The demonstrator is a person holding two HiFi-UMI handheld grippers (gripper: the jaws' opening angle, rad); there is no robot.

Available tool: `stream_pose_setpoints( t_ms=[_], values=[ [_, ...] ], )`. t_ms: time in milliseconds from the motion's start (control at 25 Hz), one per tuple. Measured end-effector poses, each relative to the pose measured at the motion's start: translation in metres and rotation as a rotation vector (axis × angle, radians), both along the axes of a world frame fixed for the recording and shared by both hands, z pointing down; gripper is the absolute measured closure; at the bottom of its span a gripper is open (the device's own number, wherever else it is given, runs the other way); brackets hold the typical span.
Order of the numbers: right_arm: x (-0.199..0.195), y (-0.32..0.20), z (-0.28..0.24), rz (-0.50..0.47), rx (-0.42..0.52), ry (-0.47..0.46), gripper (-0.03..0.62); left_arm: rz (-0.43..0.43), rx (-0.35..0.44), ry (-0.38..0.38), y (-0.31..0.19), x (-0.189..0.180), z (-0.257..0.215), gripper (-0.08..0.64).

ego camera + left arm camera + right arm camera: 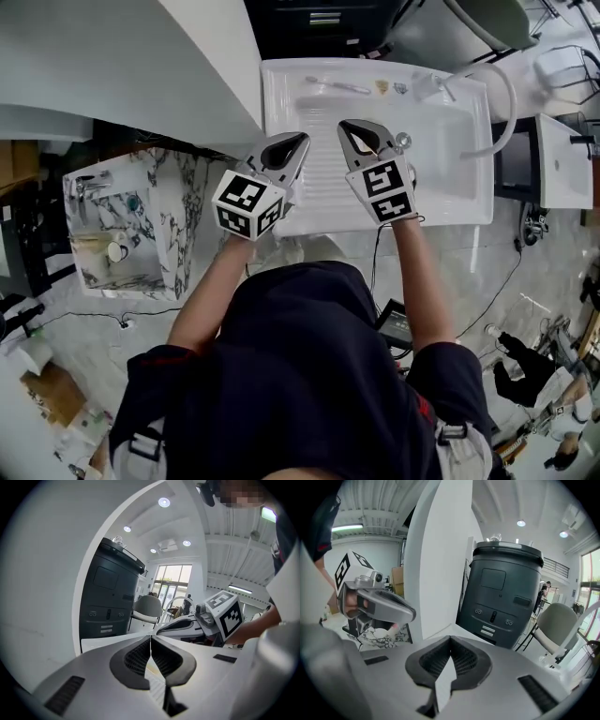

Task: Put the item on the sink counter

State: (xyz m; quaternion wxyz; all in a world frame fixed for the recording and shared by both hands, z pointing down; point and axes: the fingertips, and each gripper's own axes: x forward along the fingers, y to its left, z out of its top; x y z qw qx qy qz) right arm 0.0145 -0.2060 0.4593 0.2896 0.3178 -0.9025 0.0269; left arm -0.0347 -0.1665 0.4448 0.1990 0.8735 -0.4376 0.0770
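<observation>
A white sink [469, 187] stands in front of me, seen from above. Both grippers hang side by side over its front part. My left gripper [301, 140] is shut, its dark pads [136, 660] pressed together with nothing between them. My right gripper [346, 126] is shut and empty too, its pads [466, 660] meeting at the tip. A thin toothbrush-like item [337, 86] and two small objects [382, 86] lie on the sink's back ledge. To the left is a marble counter [178, 202] with a basin holding a cup [116, 251]. Which item the task means I cannot tell.
A faucet [437, 86] and a white hose [504, 105] are at the sink's back right, and its drain [403, 142] is near my right gripper. A white wall panel [141, 66] rises at left. Behind stand a dark grey machine [504, 592] and a chair [147, 607]. Cables cross the floor [506, 281].
</observation>
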Motion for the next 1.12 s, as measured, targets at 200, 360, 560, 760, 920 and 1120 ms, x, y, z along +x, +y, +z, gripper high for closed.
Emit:
stream_pose_setpoints(
  t_ms=[200,360,560,760,920,1120],
  values=[
    [-0.005,0.022,-0.019,0.030,0.028,-0.044,0.558,0.008,0.029,0.006,0.018,-0.008,-0.012,0.545],
    [-0.014,0.036,-0.037,0.046,0.045,-0.090,0.558,0.010,0.057,0.008,0.029,-0.017,-0.021,0.545],
    [-0.021,0.052,-0.049,0.073,0.048,-0.127,0.558,0.025,0.097,0.010,0.042,-0.024,-0.038,0.545],
    [-0.024,0.070,-0.056,0.112,0.054,-0.162,0.558,0.051,0.129,0.002,0.057,-0.028,-0.045,0.545],
    [-0.028,0.084,-0.067,0.125,0.078,-0.182,0.558,0.062,0.147,0.008,0.069,-0.029,-0.051,0.545],
    [-0.030,0.093,-0.071,0.140,0.084,-0.197,0.558,0.058,0.154,0.025,0.075,-0.031,-0.056,0.545]
  ],
)
